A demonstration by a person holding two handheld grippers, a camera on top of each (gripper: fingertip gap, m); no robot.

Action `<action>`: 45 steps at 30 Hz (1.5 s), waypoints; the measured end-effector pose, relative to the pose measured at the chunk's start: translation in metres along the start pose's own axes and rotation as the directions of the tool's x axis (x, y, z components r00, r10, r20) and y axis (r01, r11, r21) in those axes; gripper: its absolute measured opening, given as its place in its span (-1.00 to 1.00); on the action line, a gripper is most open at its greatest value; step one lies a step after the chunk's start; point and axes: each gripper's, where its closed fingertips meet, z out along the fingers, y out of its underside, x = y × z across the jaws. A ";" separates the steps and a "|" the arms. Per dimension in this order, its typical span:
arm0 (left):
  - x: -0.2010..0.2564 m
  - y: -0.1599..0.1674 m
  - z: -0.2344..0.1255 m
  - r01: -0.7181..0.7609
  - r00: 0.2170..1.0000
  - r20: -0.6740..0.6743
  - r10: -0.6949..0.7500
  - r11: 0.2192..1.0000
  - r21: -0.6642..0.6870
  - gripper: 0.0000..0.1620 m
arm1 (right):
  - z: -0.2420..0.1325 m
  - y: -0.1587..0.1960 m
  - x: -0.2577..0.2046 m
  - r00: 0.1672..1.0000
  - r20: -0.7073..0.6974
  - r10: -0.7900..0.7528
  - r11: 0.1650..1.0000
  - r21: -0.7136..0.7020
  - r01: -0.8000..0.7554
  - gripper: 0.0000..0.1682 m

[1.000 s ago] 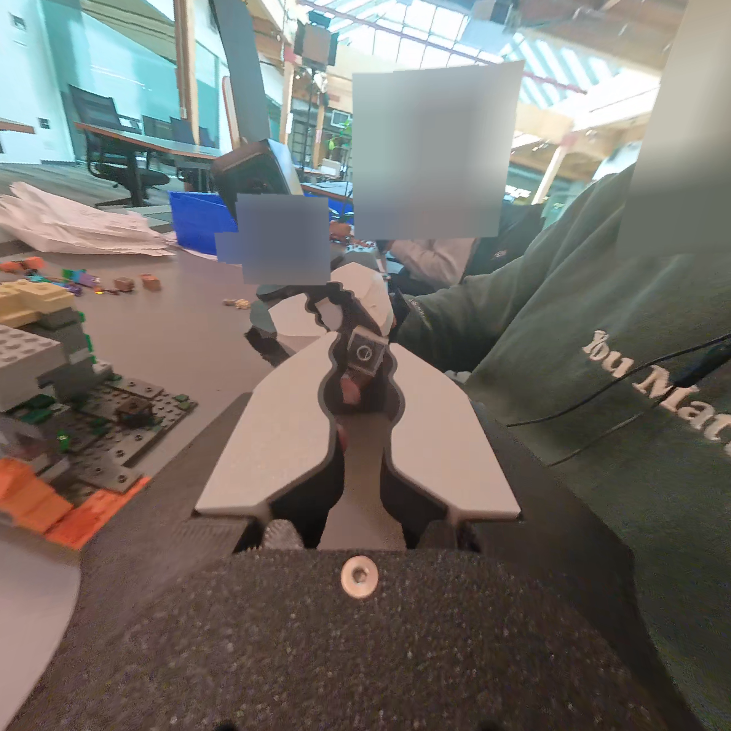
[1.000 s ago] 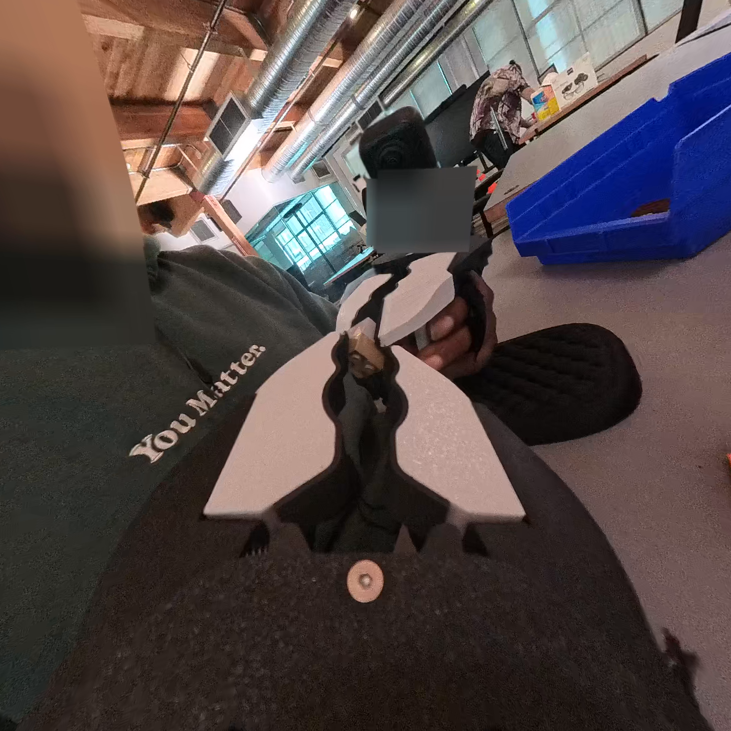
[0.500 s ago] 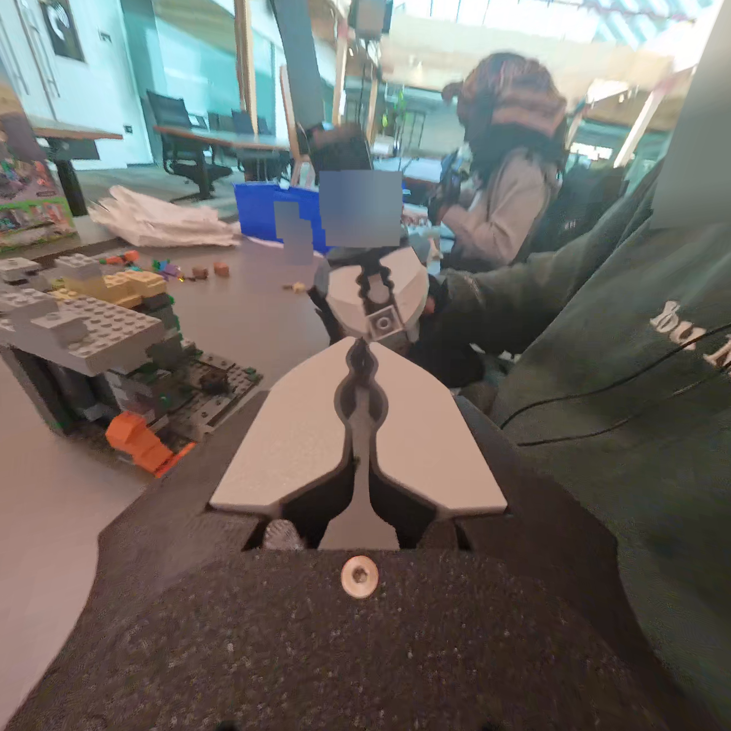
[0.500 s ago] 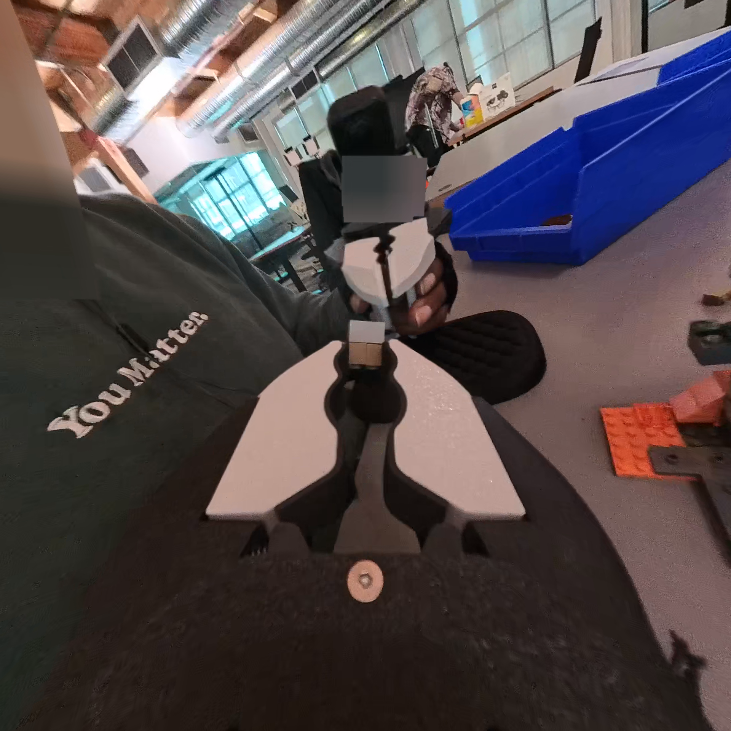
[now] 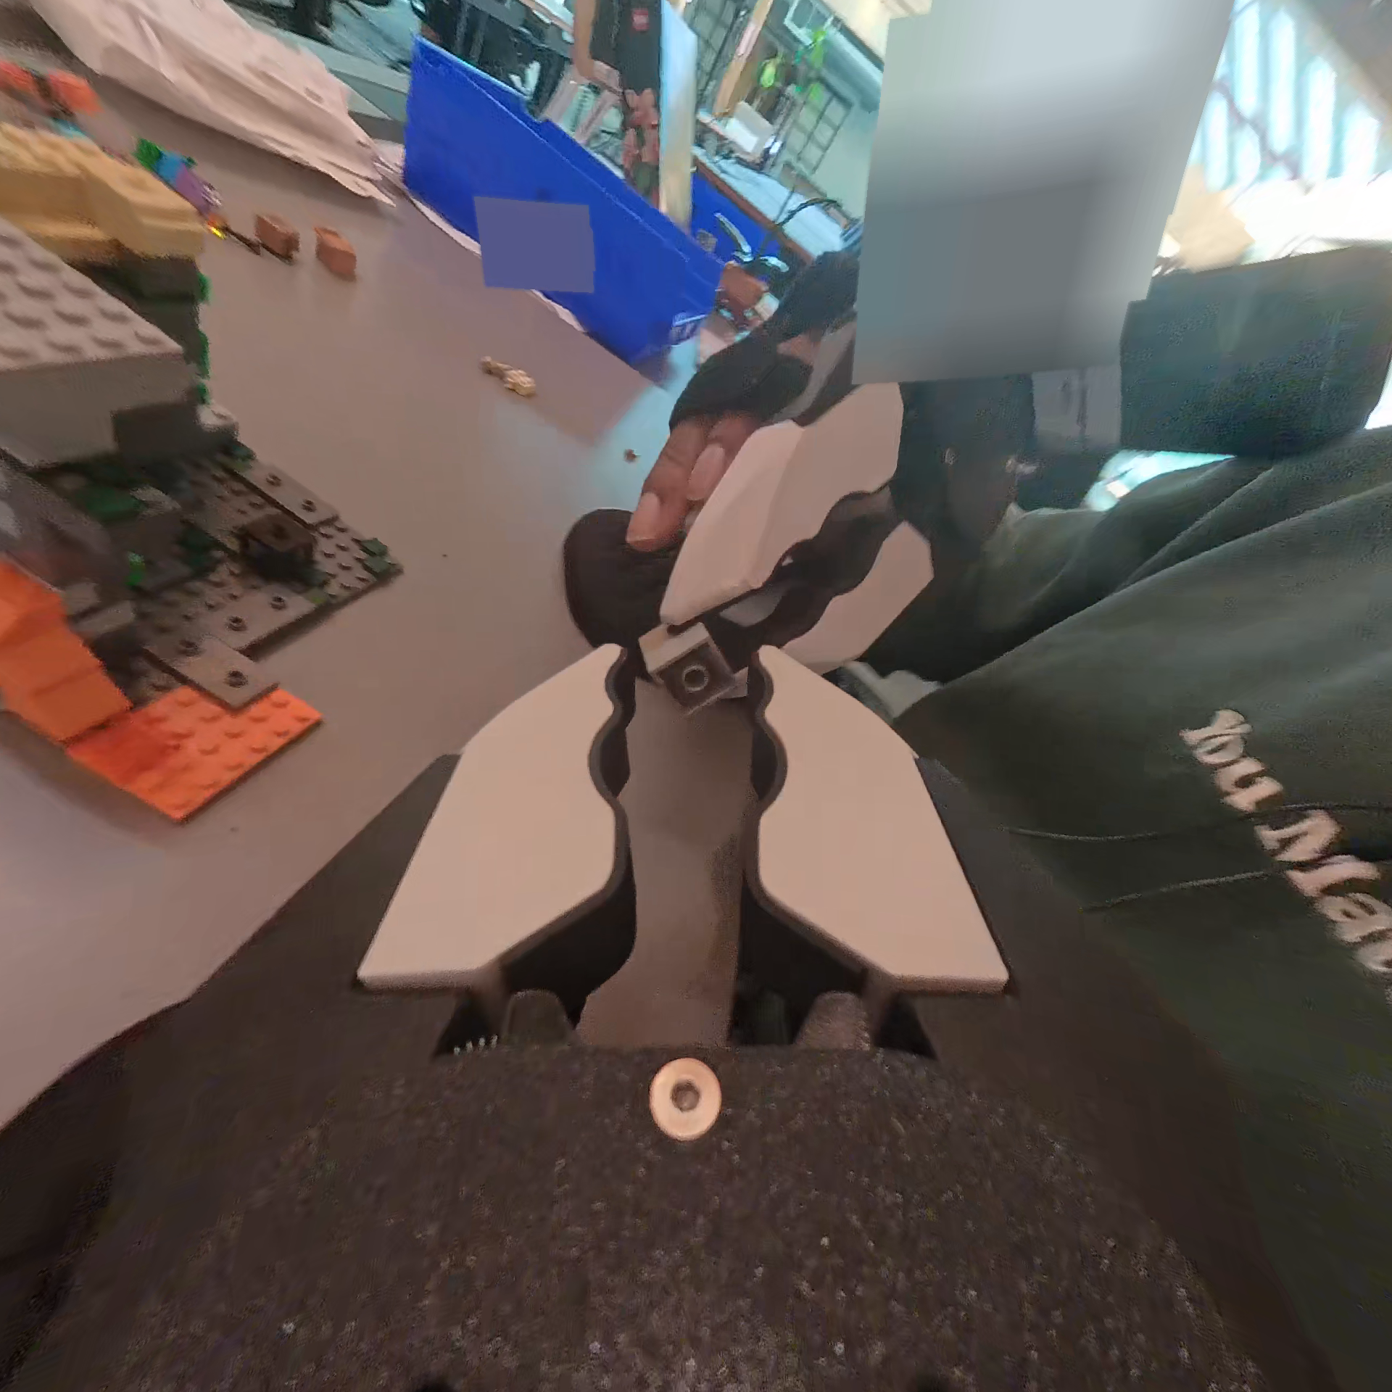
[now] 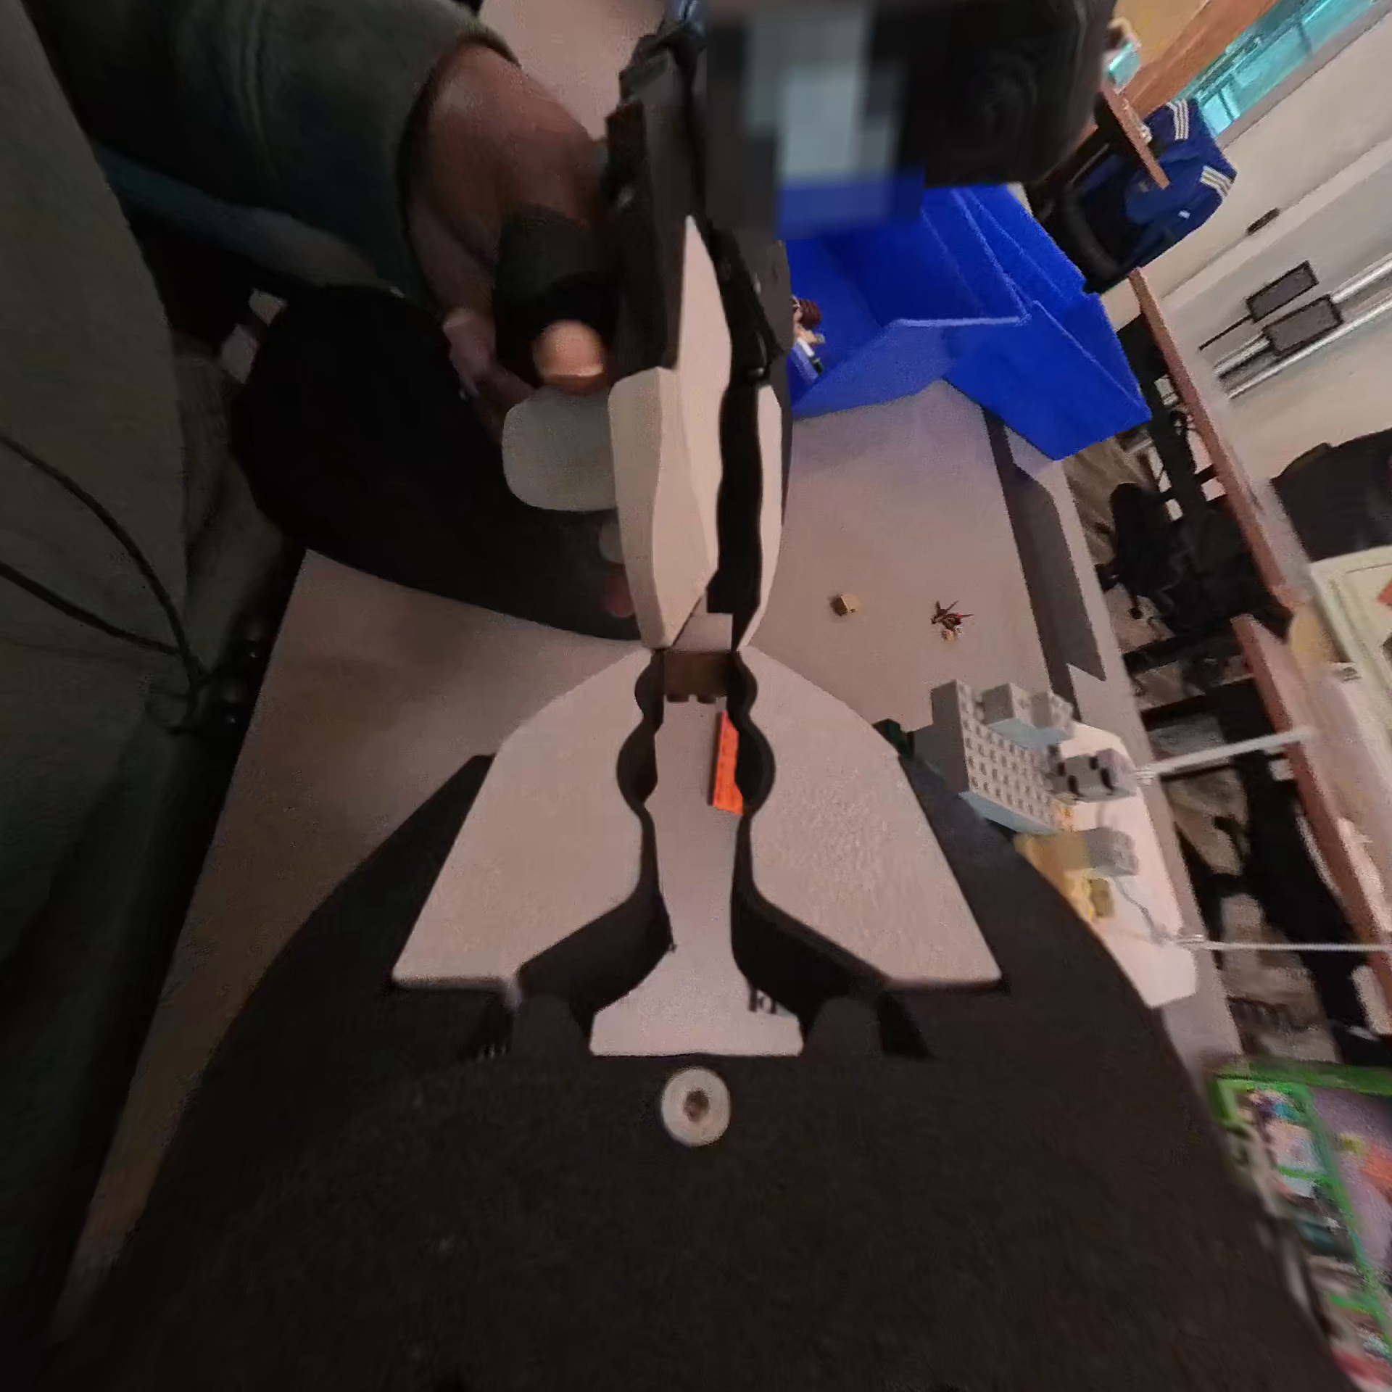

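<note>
My right gripper (image 6: 697,673) is shut on a small grey-and-tan brick (image 6: 693,684) and holds it in the air above the grey table (image 6: 866,527). In the left wrist view the brick (image 5: 693,673) sits between the tips of my left gripper (image 5: 689,669). The left gripper's jaws stand open on either side of the brick with small gaps. The right gripper (image 5: 715,640) comes in from above right, tip to tip with the left one. The left gripper (image 6: 700,640) shows edge-on in the right wrist view, with a hand (image 6: 565,354) on its handle.
A brick model on a dark baseplate (image 5: 248,572) with orange plates (image 5: 203,746) stands at the left. A blue bin (image 5: 452,143), white papers (image 5: 188,75) and loose small bricks (image 5: 335,252) lie farther back. A person's dark green sweatshirt (image 5: 1205,678) fills the right. Less than 4 cm separates the two grippers' tips.
My left gripper was shut and empty half a second ago and is now open around the brick. Both grippers have come tip to tip and tilted down toward the table.
</note>
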 end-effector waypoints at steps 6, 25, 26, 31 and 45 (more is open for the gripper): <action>-0.003 0.004 0.001 0.149 0.987 -0.059 -0.149 0.989 -0.003 -0.78 | 0.004 0.001 -0.005 0.966 -0.065 -0.249 0.963 -0.123 0.240 -0.81; 0.017 -0.005 -0.003 0.170 0.963 -0.218 -0.157 0.985 0.042 -0.78 | 0.002 -0.011 0.001 0.996 -0.077 -0.046 0.997 0.050 0.050 -0.80; 0.017 -0.008 -0.004 0.152 0.967 -0.213 -0.136 0.986 0.061 -0.78 | 0.001 -0.012 0.002 0.997 -0.072 0.041 0.996 0.082 -0.035 -0.80; -0.012 -0.016 -0.024 -0.102 0.994 0.043 0.096 0.982 0.161 -0.79 | -0.014 -0.007 0.009 0.899 0.021 0.438 0.875 0.219 -0.431 -0.80; -0.047 0.017 0.000 -0.503 0.751 0.329 0.572 0.819 -0.277 -0.31 | -0.005 0.023 0.009 0.782 0.105 0.615 0.767 0.150 -0.624 -0.80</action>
